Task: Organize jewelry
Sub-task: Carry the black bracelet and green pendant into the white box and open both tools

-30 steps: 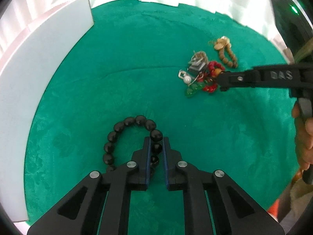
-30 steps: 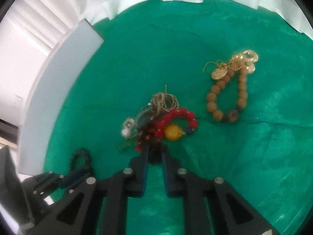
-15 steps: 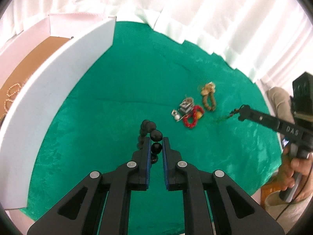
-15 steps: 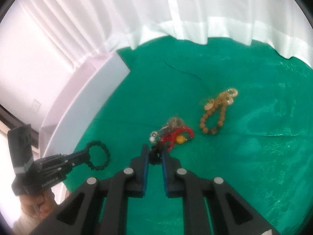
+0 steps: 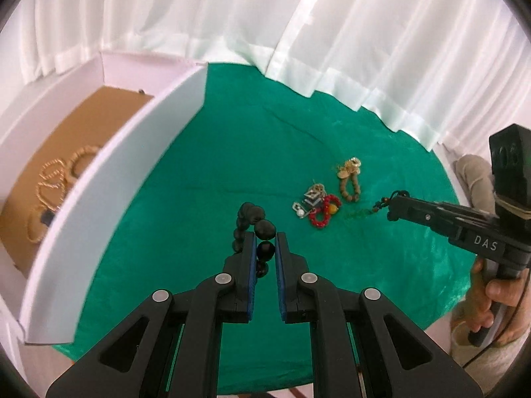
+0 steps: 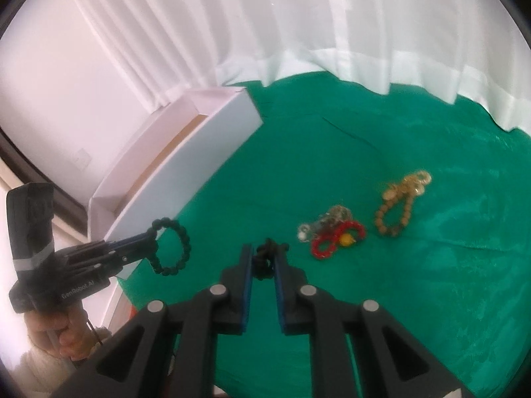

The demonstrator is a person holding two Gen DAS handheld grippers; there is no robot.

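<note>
1. White curtains (image 5: 298, 33) hang behind a table covered in green cloth (image 5: 232, 152), with a white box (image 5: 99, 179) standing along the cloth's left edge.
2. Inside the box, on its brown floor, lie gold-coloured chains (image 5: 49, 179) and a beaded loop.
3. The left gripper (image 5: 265, 242) is clamped on a black bead bracelet (image 5: 252, 224), one bead pinched between its blue pads; the right wrist view shows the bracelet (image 6: 172, 245) hanging as an open loop in the air, just beside the box's near wall.
4. The right gripper (image 6: 264, 258) is closed on a thin dark beaded strand (image 6: 265, 252); the left wrist view shows that strand (image 5: 375, 207) trailing from the fingertips, with a greenish end hanging towards the cloth, though I cannot tell whether it touches.
5. On the cloth remain a red bead bracelet (image 5: 323, 212) with a yellow bead, touching a small tangle of silver pieces (image 5: 310, 199) with a pearl.
6. A brown wooden bead bracelet (image 5: 348, 184) with gold charms lies just beside them, farther from the box.
</note>
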